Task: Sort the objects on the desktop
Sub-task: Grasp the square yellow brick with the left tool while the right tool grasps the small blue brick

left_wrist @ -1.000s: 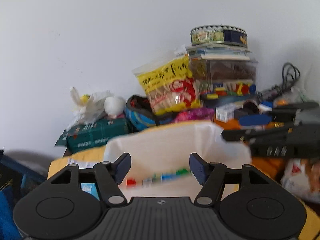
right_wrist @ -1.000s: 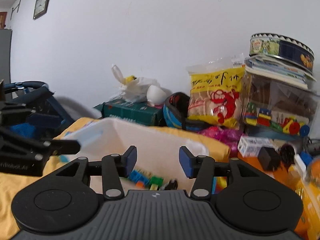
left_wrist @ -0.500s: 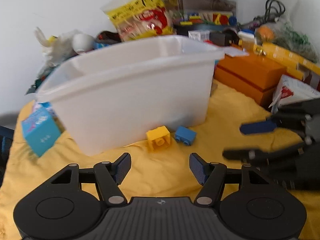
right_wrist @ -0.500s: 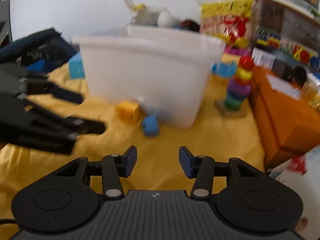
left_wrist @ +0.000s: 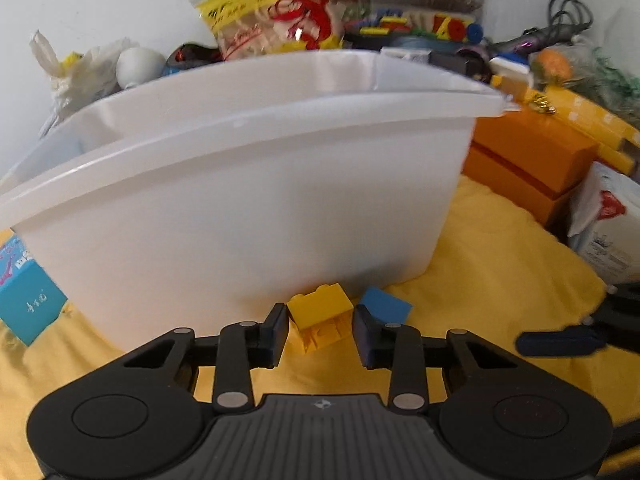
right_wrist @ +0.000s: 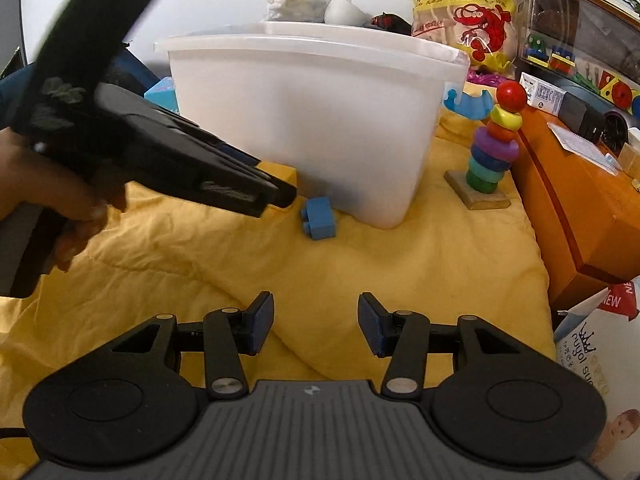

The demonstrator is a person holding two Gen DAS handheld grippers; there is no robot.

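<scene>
left gripper (left_wrist: 320,330) jaws wide, either side of yellow brick (left_wrist: 320,320), studded, lying beside white bin (left_wrist: 240,208) | blue brick (right_wrist: 319,217) just right of it | right gripper (right_wrist: 316,326) wide, empty | rumpled yellow cloth (right_wrist: 360,272), white wall (left_wrist: 100,0)

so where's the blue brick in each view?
Left wrist: blue brick low centre, right of the yellow brick, partly behind the left gripper's right finger.
Right wrist: blue brick mid-frame on the yellow cloth, beyond the open right gripper.
Shared landmark: white bin behind it.
</scene>
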